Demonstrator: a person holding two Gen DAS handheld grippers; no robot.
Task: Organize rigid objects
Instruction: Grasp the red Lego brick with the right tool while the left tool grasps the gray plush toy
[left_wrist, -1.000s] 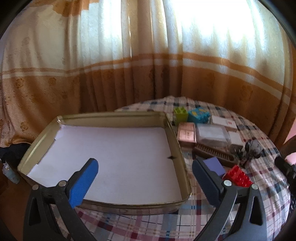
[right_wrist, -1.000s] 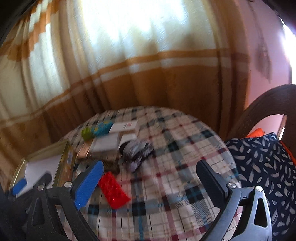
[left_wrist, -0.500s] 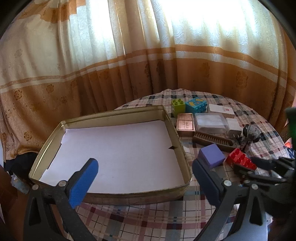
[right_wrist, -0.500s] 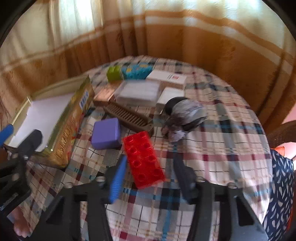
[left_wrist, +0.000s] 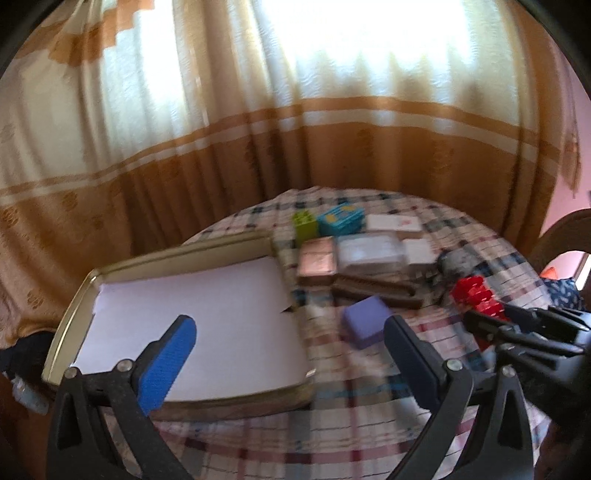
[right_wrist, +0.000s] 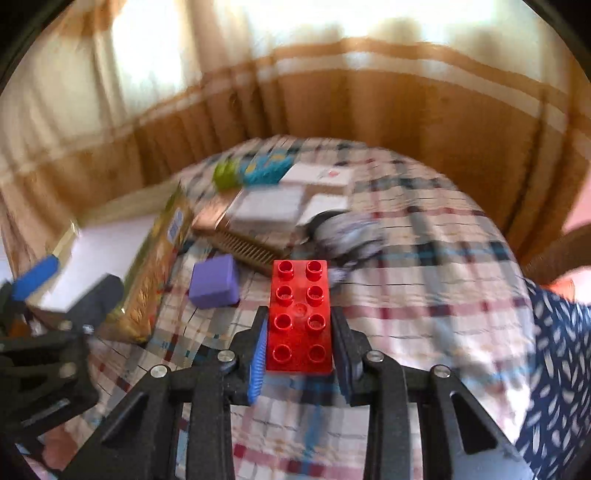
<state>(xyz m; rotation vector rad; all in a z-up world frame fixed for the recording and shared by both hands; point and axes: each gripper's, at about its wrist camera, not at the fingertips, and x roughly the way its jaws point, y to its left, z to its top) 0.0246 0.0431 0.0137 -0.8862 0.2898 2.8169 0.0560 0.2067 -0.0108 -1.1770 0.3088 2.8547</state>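
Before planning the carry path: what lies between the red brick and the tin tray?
A purple block on the checked tablecloth, shown in the right wrist view between red brick and tin tray.

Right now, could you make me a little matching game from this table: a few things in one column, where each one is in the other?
Things:
1. red brick
2. purple block
3. white sheet
4. green brick

Places:
A. lying inside the tin tray
B. at the table's far end, beside the blue brick
C. clamped between the right gripper fingers
D. on the cloth beside the tray

Pairs: 1-C, 2-D, 3-A, 4-B
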